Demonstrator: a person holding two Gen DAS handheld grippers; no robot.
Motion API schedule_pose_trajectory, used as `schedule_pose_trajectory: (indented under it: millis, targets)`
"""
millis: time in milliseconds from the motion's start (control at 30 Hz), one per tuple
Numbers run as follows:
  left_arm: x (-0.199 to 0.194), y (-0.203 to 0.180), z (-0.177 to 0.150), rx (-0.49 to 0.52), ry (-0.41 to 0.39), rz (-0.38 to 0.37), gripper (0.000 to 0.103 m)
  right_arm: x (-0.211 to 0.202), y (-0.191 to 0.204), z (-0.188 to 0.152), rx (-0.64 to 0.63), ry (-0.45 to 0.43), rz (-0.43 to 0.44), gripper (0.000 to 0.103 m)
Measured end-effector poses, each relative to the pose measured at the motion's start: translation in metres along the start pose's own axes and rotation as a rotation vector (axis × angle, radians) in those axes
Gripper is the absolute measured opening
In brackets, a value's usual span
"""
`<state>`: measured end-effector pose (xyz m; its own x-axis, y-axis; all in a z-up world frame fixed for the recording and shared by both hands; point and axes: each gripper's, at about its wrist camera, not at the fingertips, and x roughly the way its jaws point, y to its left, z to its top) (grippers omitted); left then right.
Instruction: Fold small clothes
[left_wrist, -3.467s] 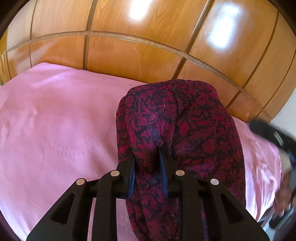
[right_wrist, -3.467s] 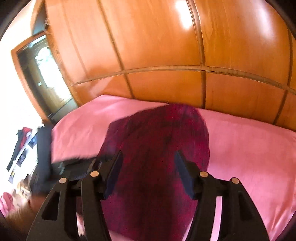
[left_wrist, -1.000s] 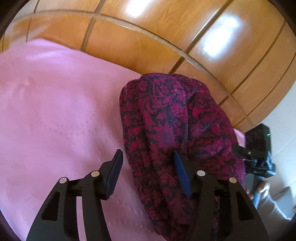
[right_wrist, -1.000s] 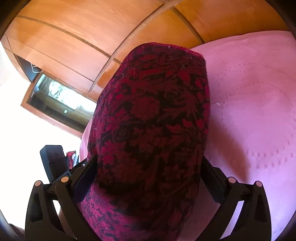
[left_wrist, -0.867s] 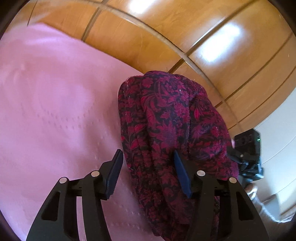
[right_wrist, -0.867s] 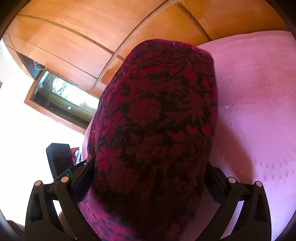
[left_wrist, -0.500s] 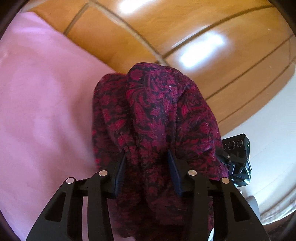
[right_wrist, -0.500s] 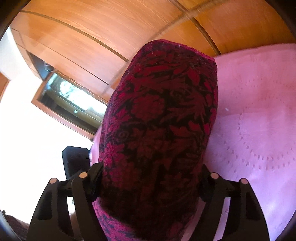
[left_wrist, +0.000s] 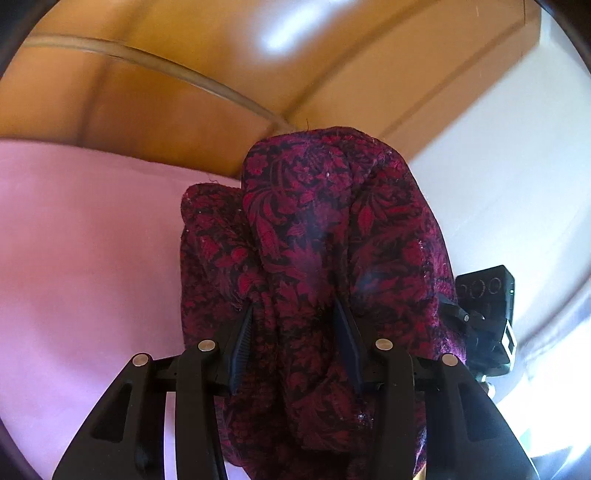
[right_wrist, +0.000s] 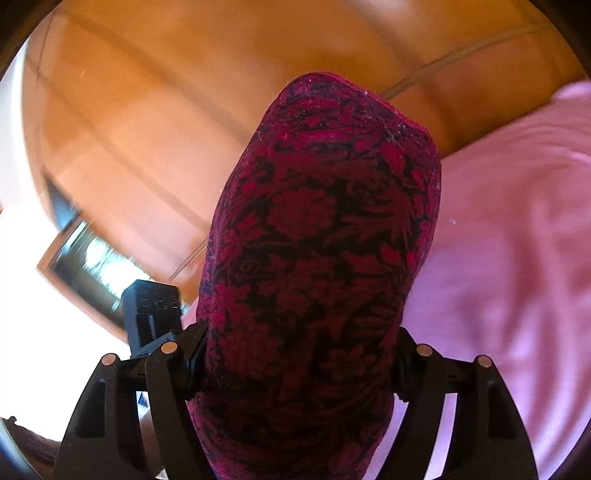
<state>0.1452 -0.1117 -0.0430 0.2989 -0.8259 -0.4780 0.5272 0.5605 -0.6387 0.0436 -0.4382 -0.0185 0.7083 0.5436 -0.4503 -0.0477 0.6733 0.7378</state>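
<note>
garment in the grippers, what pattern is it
The garment is dark red with a black floral, leafy print, clearest in the right wrist view.

You hold a soft, matt woven garment (left_wrist: 325, 236) of dark red and black floral cloth in matt black plastic grippers with ribbed pads (left_wrist: 242, 349), over a smooth matt pink bedsheet (left_wrist: 85, 236) and glossy varnished wood panelling (left_wrist: 177, 66).

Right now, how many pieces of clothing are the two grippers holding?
1 that I can see: a dark red flowered garment, bunched between the left gripper and the right gripper, above the pink bed. Its folds could hide another piece.
</note>
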Motion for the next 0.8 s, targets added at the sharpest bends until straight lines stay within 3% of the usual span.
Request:
schedule_pose_trajectory:
  millis: [67, 133, 167, 200, 300, 400, 467, 533, 633, 733, 800]
  targets:
    - [0.039, -0.019, 0.005, 0.044, 0.066, 0.029, 0.041, -0.017, -0.031, -0.003, 0.062, -0.033, -0.061, 0.073]
    - [0.07, -0.027, 0.004, 0.069, 0.134, 0.108, 0.04, -0.022, -0.058, -0.012, 0.1, -0.027, -0.16, 0.073]
    - [0.089, -0.033, -0.002, 0.119, 0.176, 0.187, 0.04, -0.019, -0.069, -0.018, 0.123, -0.011, -0.193, 0.073]
    - [0.099, -0.035, -0.007, 0.154, 0.186, 0.233, 0.04, -0.018, -0.079, -0.025, 0.145, 0.001, -0.211, 0.074]
    - [0.102, -0.042, -0.016, 0.185, 0.168, 0.268, 0.04, -0.023, -0.087, -0.04, 0.159, -0.031, -0.214, 0.081]
    - [0.093, -0.059, -0.03, 0.252, 0.136, 0.351, 0.04, -0.028, -0.076, -0.034, 0.109, -0.023, -0.296, 0.086]
    - [0.086, -0.068, -0.033, 0.297, 0.113, 0.415, 0.039, -0.036, -0.049, -0.027, 0.033, -0.056, -0.393, 0.086]
    - [0.085, -0.068, -0.032, 0.319, 0.1, 0.45, 0.038, -0.049, -0.02, -0.018, -0.07, -0.135, -0.49, 0.08]
    - [0.088, -0.06, -0.018, 0.28, 0.103, 0.458, 0.038, -0.051, 0.016, -0.012, -0.181, -0.177, -0.539, 0.07]
    - [0.093, -0.059, -0.01, 0.308, 0.095, 0.513, 0.038, -0.026, 0.03, -0.01, -0.251, -0.108, -0.592, 0.063]
    - [0.095, -0.058, -0.012, 0.322, 0.099, 0.543, 0.038, -0.002, 0.018, -0.017, -0.241, -0.027, -0.628, 0.06]
